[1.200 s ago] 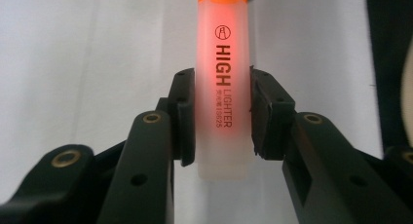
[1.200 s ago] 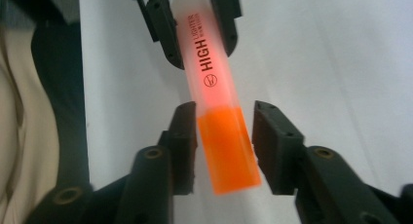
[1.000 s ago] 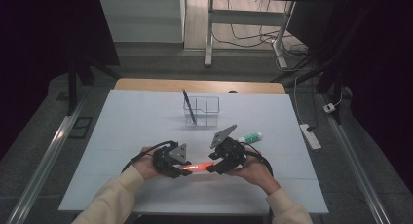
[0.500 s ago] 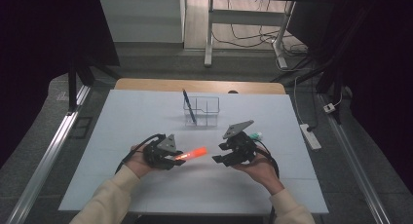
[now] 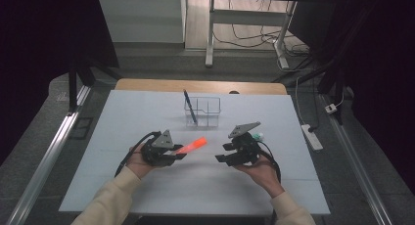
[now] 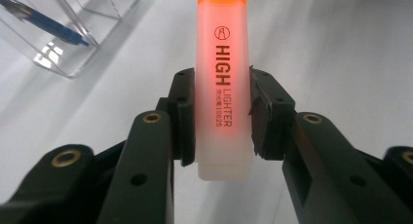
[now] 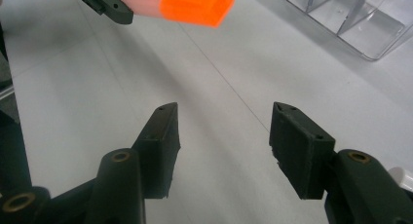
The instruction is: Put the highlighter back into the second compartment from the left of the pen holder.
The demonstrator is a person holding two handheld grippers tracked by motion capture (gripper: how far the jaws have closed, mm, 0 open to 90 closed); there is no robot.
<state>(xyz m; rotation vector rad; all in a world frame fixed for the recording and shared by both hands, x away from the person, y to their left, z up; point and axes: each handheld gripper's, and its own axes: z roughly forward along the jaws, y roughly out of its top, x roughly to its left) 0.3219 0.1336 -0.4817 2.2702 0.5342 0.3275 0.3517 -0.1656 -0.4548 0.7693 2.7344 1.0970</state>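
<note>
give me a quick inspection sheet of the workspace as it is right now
surface: white table, bare wood strip at its far edge
job's things: orange highlighter held off the table; clear organiser with a blue pen leaning in it
clutter: a marker with a greenish end behind the right hand
grippers: left gripper shut on the highlighter; right gripper open and empty
cables: one trails from each gripper; more on the floor beyond
surroundings: power strip on the floor at right, desk legs behind

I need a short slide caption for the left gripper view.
Left claw shut on an orange highlighter, beside a clear organizer.
</note>
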